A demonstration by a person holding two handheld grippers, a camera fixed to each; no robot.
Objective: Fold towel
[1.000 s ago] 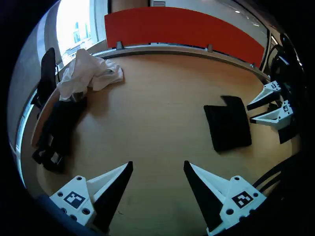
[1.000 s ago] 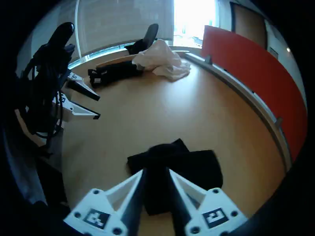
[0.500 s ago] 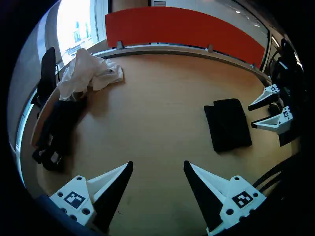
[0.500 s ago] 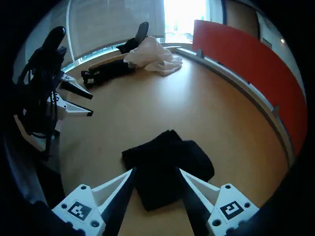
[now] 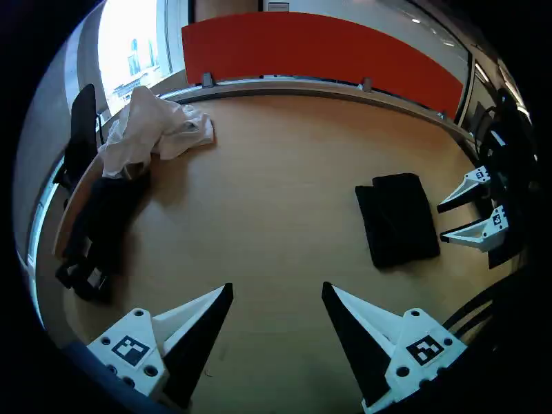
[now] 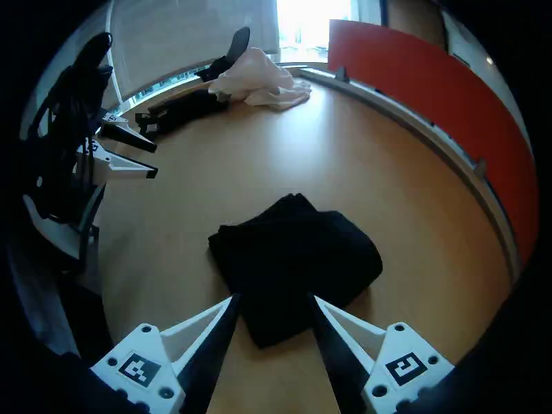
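Towel point(image 6: 297, 255) lies folded just ahead of parted right tongs point(image 6: 273, 298).

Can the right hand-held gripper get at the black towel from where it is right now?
Probably yes. The right hand-held gripper is open, and the folded black towel lies flat on the table right in front of its fingers. Nothing stands between them, and the left hand-held gripper is off to the side.
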